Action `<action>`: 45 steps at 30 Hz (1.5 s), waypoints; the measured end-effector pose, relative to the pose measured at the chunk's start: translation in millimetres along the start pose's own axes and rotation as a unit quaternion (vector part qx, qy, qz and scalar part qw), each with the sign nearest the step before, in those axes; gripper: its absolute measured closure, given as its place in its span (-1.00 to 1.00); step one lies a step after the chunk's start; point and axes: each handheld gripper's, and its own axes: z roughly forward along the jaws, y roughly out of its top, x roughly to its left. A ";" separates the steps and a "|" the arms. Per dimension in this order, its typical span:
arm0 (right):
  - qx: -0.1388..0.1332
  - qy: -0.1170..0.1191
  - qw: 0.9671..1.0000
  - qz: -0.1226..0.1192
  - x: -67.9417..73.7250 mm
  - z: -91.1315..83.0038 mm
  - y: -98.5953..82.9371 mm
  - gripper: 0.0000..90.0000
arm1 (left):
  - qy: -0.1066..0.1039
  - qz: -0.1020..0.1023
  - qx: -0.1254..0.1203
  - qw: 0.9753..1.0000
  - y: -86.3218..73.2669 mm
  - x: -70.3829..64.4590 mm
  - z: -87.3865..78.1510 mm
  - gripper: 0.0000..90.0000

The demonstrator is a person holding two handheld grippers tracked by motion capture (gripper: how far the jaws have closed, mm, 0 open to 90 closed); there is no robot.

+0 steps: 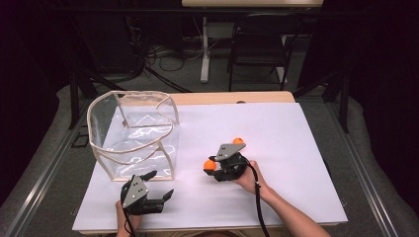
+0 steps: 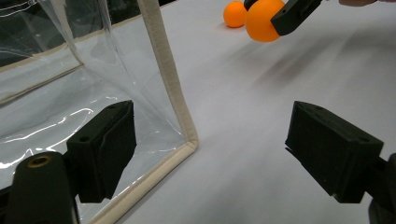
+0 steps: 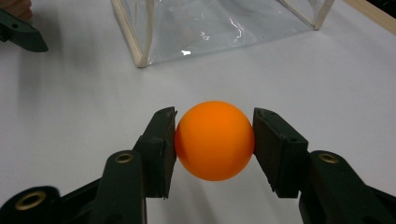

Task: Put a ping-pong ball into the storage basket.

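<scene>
Right tool (image 3: 215, 140) clamps one orange ball (image 3: 215, 140); left tool (image 2: 210, 149) wide open, empty, beside clear bag (image 2: 70, 93). Two orange balls total: second ball (image 1: 238, 141) on worktop (image 1: 296, 148).

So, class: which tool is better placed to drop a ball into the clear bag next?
The right tool: it already grips an orange ball. The left tool is open beside the clear bag.

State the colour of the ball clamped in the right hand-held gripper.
The ball is plain orange, held by the right hand-held gripper; the right gripper view shows it best.
</scene>
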 end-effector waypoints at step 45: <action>-0.049 -0.012 0.999 -0.005 5.2 -26.9 15.8 0.12 | 0.000 -0.002 0.002 1.000 -0.5 -0.4 -0.7 -0.65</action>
